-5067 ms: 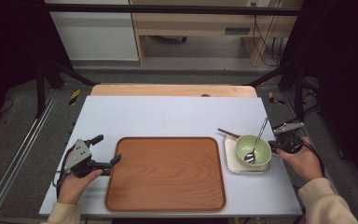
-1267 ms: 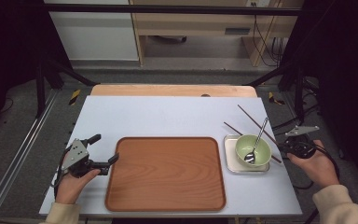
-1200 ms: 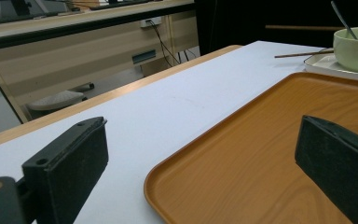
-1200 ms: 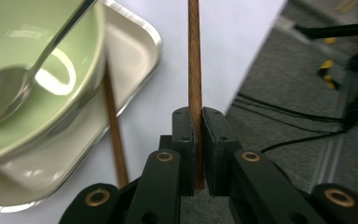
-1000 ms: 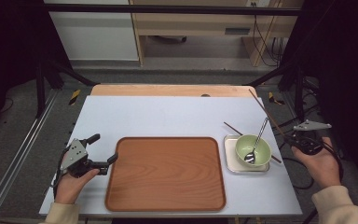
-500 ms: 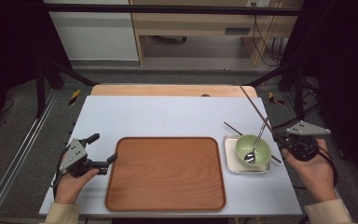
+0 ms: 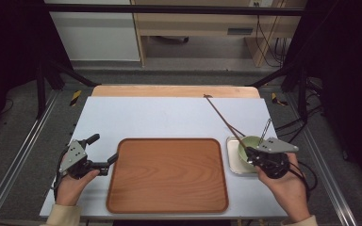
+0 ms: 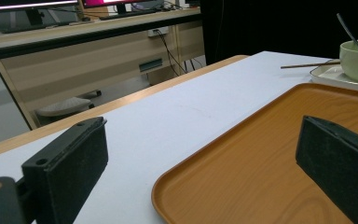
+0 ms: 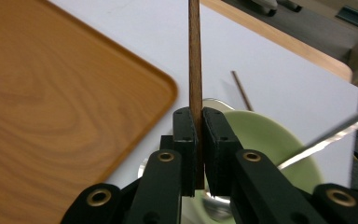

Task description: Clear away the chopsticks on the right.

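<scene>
Right gripper point(image 9: 198, 135) clamped on a wooden chopstick point(image 9: 195, 60) that runs straight ahead from its jaws; green bowl point(image 9: 270, 144) just beyond and below, metal spoon point(image 9: 335, 135) leaning in it. Left gripper point(image 8: 200, 172) jaws wide apart, straddling the near corner of the wooden tray point(image 8: 261, 154).

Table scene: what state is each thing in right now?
Tray: flat, bare.
Bowl: upright on a plate, spoon leaning inside.
Chopstick: clamped, lifted.
Second chopstick: lying on the table.
Left hand-held gripper: open.
Right hand-held gripper: shut on the chopstick.
</scene>
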A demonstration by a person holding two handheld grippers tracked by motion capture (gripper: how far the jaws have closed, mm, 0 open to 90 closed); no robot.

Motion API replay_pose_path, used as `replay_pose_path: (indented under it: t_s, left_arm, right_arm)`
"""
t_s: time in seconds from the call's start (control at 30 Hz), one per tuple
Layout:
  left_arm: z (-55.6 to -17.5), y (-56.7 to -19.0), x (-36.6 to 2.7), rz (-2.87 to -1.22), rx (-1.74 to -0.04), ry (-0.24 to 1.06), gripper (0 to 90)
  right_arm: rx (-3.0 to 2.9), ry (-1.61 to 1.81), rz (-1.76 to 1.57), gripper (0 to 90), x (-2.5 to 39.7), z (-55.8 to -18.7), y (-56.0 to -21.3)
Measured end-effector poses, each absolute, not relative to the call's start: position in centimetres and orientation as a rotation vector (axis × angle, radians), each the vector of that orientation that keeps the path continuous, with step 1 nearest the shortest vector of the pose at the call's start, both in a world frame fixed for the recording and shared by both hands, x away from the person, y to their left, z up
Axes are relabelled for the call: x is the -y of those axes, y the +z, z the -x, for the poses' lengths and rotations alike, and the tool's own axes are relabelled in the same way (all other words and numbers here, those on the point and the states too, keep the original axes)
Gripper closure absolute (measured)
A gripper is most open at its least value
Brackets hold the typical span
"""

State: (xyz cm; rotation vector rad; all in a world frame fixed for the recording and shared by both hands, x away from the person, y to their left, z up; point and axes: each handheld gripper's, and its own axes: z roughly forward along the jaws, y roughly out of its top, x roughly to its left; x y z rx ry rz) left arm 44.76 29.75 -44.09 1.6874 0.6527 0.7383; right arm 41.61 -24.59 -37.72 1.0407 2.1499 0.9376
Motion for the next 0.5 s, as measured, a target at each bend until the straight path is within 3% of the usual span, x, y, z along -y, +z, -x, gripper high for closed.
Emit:
replay_pose_path:
  t_s: [0.27,0.5]
  left_arm:
    - [-44.7,-44.0,-29.7,-1.685,-0.650,0.735,1.9]
    - [-44.6,-43.8,-29.8,-1.671,-0.652,0.739,1.9]
  right_arm:
    - [-2.269,0.928,-1.028,84.6,19.7,-39.9,-40.1]
    - [-2.306,0.939,-1.095,84.6,18.1,-39.2,-41.0]
